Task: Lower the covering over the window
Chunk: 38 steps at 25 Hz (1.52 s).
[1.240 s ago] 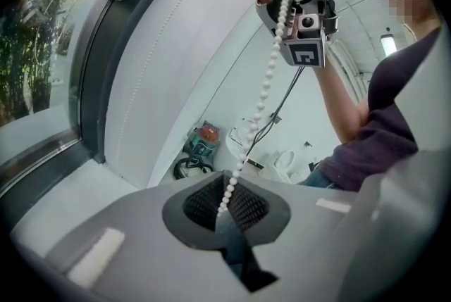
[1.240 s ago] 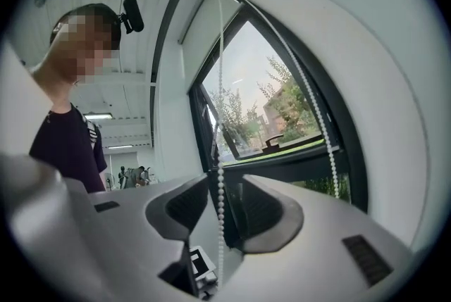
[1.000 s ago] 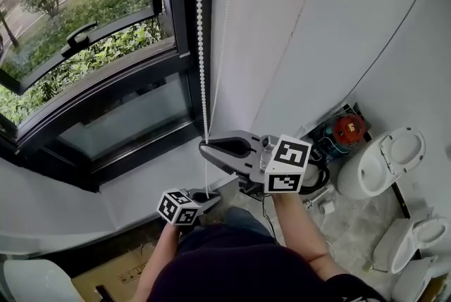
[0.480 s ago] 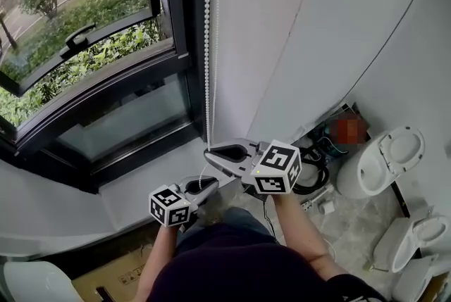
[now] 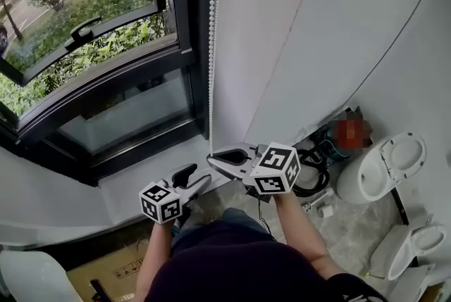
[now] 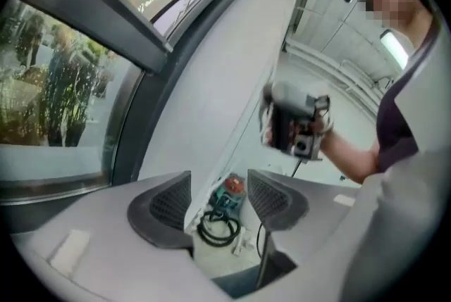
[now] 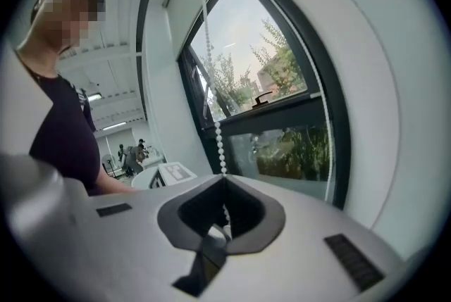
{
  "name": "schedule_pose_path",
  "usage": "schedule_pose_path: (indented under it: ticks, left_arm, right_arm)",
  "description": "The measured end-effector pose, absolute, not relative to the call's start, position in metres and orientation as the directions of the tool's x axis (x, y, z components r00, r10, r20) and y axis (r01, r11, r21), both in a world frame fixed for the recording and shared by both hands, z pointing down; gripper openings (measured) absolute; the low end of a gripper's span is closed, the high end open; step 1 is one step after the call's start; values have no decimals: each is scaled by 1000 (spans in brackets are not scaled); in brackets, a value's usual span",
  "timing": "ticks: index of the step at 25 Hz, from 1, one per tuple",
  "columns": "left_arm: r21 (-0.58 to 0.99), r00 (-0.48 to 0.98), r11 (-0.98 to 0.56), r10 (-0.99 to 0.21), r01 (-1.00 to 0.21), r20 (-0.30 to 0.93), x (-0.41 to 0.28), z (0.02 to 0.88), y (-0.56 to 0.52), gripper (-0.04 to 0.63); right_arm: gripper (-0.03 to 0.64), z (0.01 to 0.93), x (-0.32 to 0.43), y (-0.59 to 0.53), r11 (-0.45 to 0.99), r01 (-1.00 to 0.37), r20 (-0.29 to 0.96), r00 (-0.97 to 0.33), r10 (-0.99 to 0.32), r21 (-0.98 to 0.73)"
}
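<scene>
Where the white bead chain [image 5: 213, 47] hangs straight down beside the black window frame [image 5: 184, 26], its small round beads end at the right gripper [image 5: 211, 159], whose smooth grey jaws are pinched together on it. Just beside it, the left gripper [image 5: 197, 174] has just been opening: its mesh-textured pads [image 6: 169, 203] stand spread, with nothing between them.

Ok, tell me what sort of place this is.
Probably a storeroom or a room under fit-out, not a finished bathroom: several toilets stand together on the floor, a cardboard box lies below the window, and a coiled cable lies by the wall.
</scene>
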<state>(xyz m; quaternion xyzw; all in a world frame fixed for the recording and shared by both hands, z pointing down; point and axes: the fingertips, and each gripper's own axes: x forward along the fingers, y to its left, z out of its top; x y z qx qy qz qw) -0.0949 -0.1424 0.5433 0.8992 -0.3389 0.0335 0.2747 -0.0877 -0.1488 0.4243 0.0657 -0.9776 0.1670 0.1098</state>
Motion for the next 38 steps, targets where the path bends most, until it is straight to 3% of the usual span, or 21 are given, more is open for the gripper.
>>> schedule_pose_path:
  ticks: [4,13,15,19,25,32,35,38]
  left_arm:
    - [442,776,-683,-629,-582,50,-94,483,-139,236]
    - [362,755,-733,-647,-575,-110,-54,386,-133,235]
    - [336,752,-738,-649,-584,-118,-48,371,-129,235]
    - [350,752,-737,-648,-578,-120,-39,363,-118,232]
    - [343,764,-741,-639,-578,-93,-26,366,-109,232]
    - [337,795,-789,-585,-514,-158,-23,333,-110,163]
    - [326,799,-790,-584,-519,-144,-21,331,-112,163]
    - [325,796,-783,-592,-530,-128,-21,331,-116,161]
  right_arm:
    - [12,435,-79,-141,914,-144,199,-977,-72,-380]
    - [12,430,-46,-125,913,-89,196,-981,-10,-399]
    - [12,431,-43,-119,919,-66,208,-978,18,-389]
    - [12,460,-35,-101,950,-20,349,-932,94,-311]
    - [12,469,-29,-83,927,36,294,-943,155,-372]
    - [12,474,-24,-91,954,14,357,-926,126,-301]
    - [12,500,-19,-84,973,22,478,-868,133,-231]
    - [12,511,-18,-74,966,41,474,-865,163,-257]
